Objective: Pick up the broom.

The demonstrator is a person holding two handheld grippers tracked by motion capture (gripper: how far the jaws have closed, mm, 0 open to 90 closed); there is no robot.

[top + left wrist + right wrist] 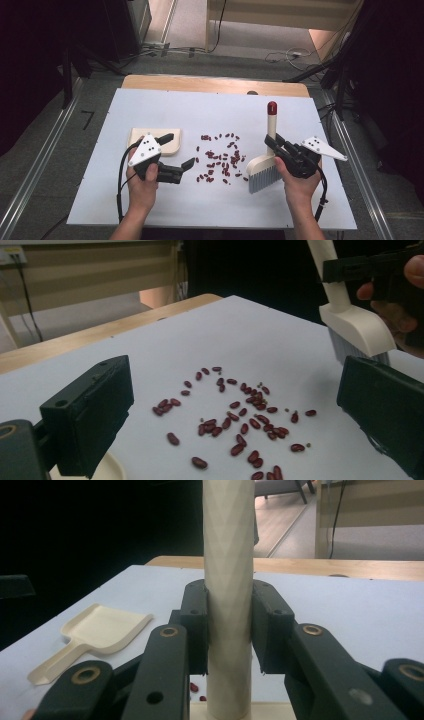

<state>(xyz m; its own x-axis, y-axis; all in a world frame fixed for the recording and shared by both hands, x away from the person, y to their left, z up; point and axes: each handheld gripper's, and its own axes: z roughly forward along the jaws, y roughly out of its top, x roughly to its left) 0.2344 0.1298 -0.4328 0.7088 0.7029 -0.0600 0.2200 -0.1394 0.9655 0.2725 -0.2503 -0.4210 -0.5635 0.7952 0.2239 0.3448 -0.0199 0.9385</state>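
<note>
In the high view, the left tongs sat left of the middle of the picture, held in the person's left hand. Their jaws were spread wide apart and nothing was between them. One jaw reached over the cream dustpan, which lay flat on the white table just behind the hand. In the left gripper view, the two black jaws stood at the lower left and the right edge, with open space between them.

In the middle of the high view, a bunch of little red beans lay spread out on the table, between the dustpan and the brush. In the left gripper view the beans filled the lower middle.

Right of the middle in the high view, the right tongs were pinching the handle of the small cream brush. The brush stood upright with its red tip at the top and its grey bristles down on the table, just right of the beans. In the right gripper view, both pads pressed on the cream handle from each side.
</note>
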